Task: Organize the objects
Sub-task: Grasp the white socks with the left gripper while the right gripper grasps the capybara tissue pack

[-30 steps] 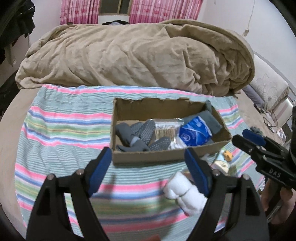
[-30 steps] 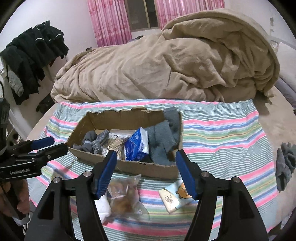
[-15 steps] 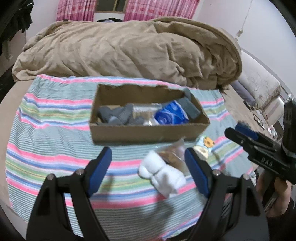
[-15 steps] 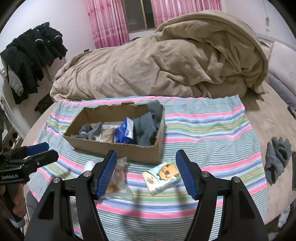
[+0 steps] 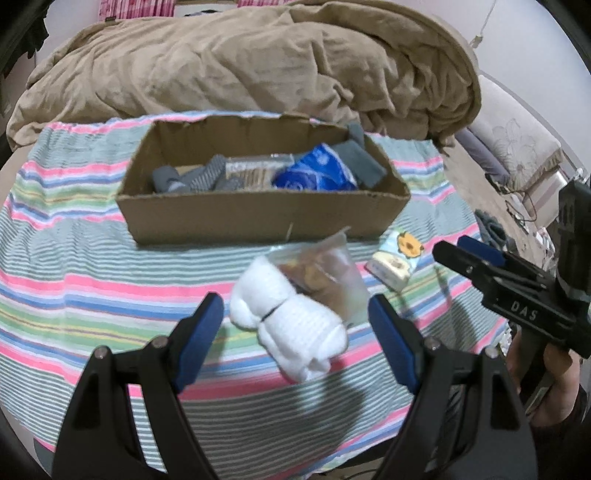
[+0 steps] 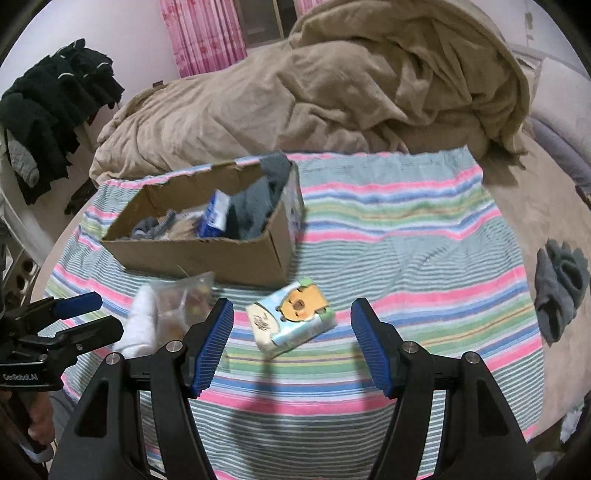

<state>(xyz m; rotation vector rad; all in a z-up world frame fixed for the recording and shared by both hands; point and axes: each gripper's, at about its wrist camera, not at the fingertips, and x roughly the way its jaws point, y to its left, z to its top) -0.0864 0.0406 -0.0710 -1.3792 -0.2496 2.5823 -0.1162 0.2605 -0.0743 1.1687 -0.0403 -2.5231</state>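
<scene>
Blue rubber pads line both grippers, and each pair of jaws stands wide with nothing pinched. Nearest in the left wrist view, the left gripper hangs over a rolled pair of white socks lying on the striped cloth; the roll sits between the two fingers, though whether the pads brush it is hard to tell through the blur, and they look clear of it. Touching the socks on their far side is a clear plastic bag with something brownish inside, perhaps snacks. In the right wrist view the right gripper hovers around a pale tissue packet printed with an orange cartoon animal, the packet lying flat on the cloth between the open fingers and apart from both. A person's hand grips the handle of the right gripper at the edge of the left view. Just beyond the socks, bag and packet stands an open cardboard box, holding grey socks, a clear packet of pale sticks, a blue packet and a grey cloth draped over its right end. Off the striped cloth to the right lies a separate grey garment. Behind the box a rumpled tan duvet is heaped, with pink curtains and dark clothes hanging farther back.
</scene>
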